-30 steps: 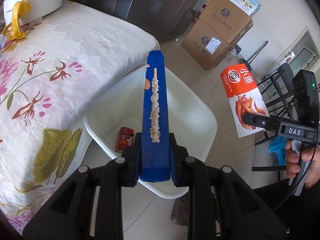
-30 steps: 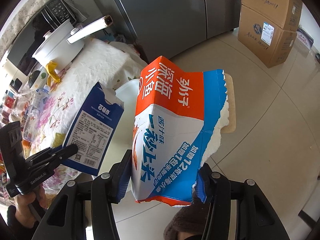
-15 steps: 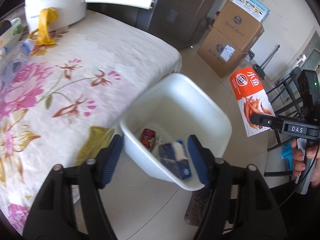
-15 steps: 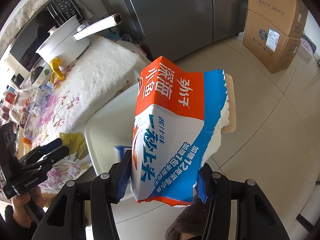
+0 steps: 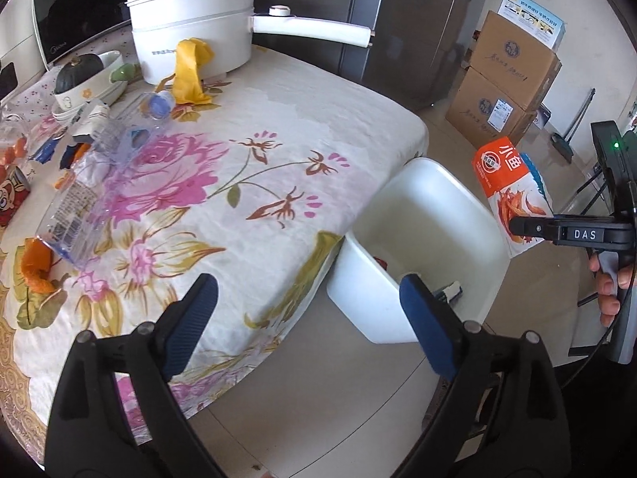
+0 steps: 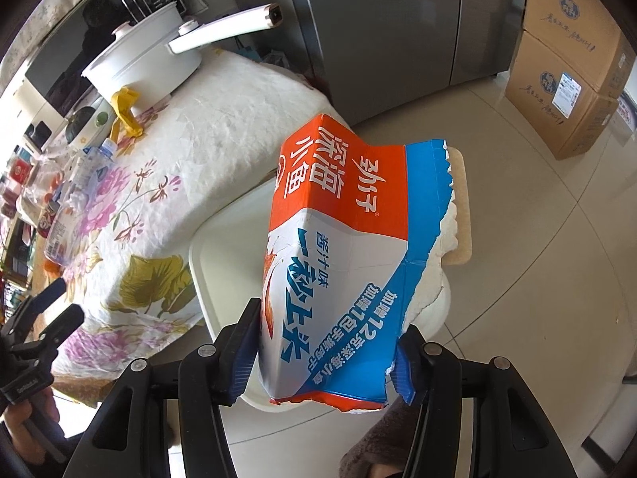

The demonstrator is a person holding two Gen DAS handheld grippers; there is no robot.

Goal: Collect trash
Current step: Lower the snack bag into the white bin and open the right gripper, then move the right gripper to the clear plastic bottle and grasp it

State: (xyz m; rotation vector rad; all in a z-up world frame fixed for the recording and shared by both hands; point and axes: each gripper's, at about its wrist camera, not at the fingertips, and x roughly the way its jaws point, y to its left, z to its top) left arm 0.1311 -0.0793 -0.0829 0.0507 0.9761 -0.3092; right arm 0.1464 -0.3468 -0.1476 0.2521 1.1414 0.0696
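My left gripper [image 5: 308, 314] hangs over the corner of the flowered table [image 5: 254, 167], its jaws opening wide with nothing between them. The white bin [image 5: 422, 247] stands on the floor beside that corner, and the blue carton [image 5: 448, 292] lies inside it with a red can [image 5: 380, 261]. My right gripper [image 6: 324, 344] is shut on a torn orange, white and blue snack box [image 6: 346, 247] held above the bin [image 6: 223, 267]; the same box [image 5: 511, 193] shows at the right of the left wrist view. A crushed clear bottle [image 5: 85, 183] and other litter lie on the table's left side.
A white pot [image 5: 191, 46] with a long handle and a yellow glove [image 5: 191, 69] stand at the table's far end. Stacked cardboard boxes [image 5: 505, 83] and a grey fridge [image 5: 402, 20] line the back. A bowl with a dark squash [image 5: 77, 73] sits far left.
My left gripper let go of the blue carton, which dropped into the bin, then opened wide and swung left over the table. The right gripper carried the snack box closer over the bin.
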